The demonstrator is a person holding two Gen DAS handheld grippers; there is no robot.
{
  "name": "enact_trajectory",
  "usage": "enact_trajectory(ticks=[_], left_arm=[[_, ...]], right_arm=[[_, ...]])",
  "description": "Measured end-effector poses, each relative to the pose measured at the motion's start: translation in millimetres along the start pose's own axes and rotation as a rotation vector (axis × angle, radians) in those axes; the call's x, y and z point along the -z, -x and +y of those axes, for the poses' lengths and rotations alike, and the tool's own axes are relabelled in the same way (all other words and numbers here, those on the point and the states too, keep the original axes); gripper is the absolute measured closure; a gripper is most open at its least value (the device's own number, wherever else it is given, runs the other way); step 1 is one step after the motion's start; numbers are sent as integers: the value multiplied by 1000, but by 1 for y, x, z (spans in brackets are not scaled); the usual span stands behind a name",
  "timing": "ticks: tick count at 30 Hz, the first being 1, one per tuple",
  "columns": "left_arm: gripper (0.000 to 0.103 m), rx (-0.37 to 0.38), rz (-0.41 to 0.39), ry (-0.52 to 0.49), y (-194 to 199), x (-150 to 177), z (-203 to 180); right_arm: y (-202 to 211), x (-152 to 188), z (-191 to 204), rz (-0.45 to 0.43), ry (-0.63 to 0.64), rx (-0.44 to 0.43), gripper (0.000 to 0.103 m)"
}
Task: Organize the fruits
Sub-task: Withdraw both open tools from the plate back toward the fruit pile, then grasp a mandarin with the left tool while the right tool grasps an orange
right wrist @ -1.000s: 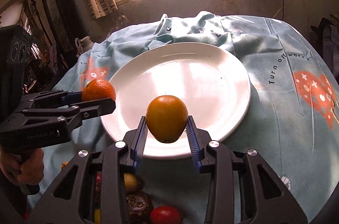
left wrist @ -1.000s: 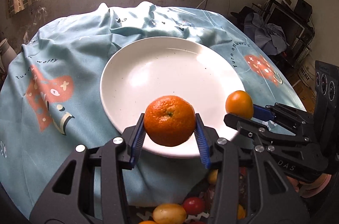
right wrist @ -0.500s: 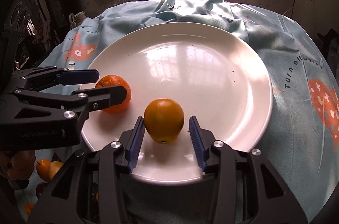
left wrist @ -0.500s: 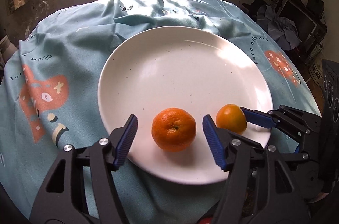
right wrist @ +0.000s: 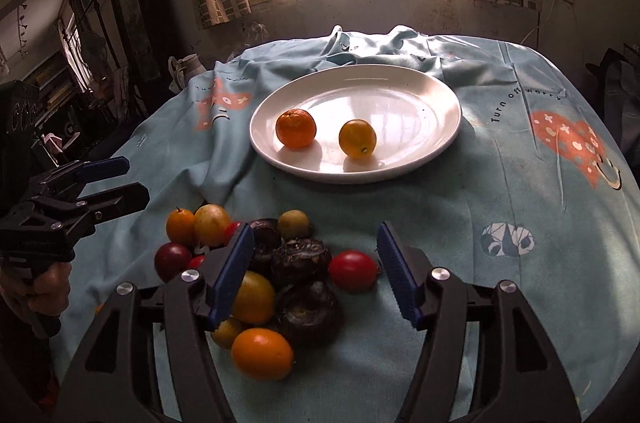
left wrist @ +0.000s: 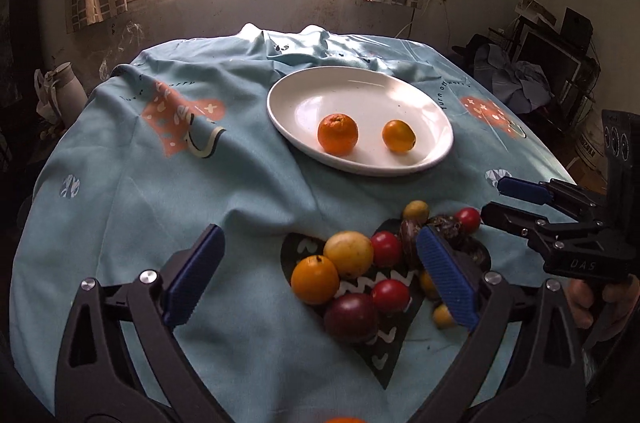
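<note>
Now that both grippers have let go and pulled back from the white plate point(right wrist: 448, 139), the mandarin point(right wrist: 296, 128) and the smaller orange fruit point(right wrist: 357, 138) sit on it, while the left gripper point(left wrist: 316, 277) and right gripper point(right wrist: 314, 265) hover with fingers spread, empty, over the fruit pile point(right wrist: 280, 263) remaining on the table point(right wrist: 500, 207).

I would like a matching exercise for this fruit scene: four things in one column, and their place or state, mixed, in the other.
Things:
1. mandarin
2. red tomato
3. left gripper
4. plate

Places or states:
A. on the cloth, in the pile
B. open, holding nothing
C. on the plate, beside the yellow-orange fruit
D. on the cloth, beyond the pile

Pairs: 1-C, 2-A, 3-B, 4-D
</note>
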State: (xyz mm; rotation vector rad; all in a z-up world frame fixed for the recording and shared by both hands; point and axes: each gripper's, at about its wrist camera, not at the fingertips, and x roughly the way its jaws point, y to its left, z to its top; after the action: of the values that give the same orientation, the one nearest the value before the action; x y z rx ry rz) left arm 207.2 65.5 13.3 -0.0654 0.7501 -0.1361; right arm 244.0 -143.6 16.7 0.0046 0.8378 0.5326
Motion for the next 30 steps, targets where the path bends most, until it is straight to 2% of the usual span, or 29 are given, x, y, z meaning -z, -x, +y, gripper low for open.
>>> enact_trajectory(ticks=[6,12,14,17,23,30], left_arm=[[4,0,-14,-16,40,70,-8],[4,23,16,-71,50,102,-18],[4,34,43,-67,45,107,-17],[4,60,25,-57,48,107,-14],[4,78,69,-85,39,107,-19],[4,88,78,-114,37,108,-25]], right_arm=[[10,42,28,71,97,-16,38],[2,54,33,129,112,-20,38],[-1,55,30,144,100,-19,38],[-4,56,25,162,80,-35,45],[-10,57,20,193,50,-58,52],[-18,55,23,203,65,-65,53]])
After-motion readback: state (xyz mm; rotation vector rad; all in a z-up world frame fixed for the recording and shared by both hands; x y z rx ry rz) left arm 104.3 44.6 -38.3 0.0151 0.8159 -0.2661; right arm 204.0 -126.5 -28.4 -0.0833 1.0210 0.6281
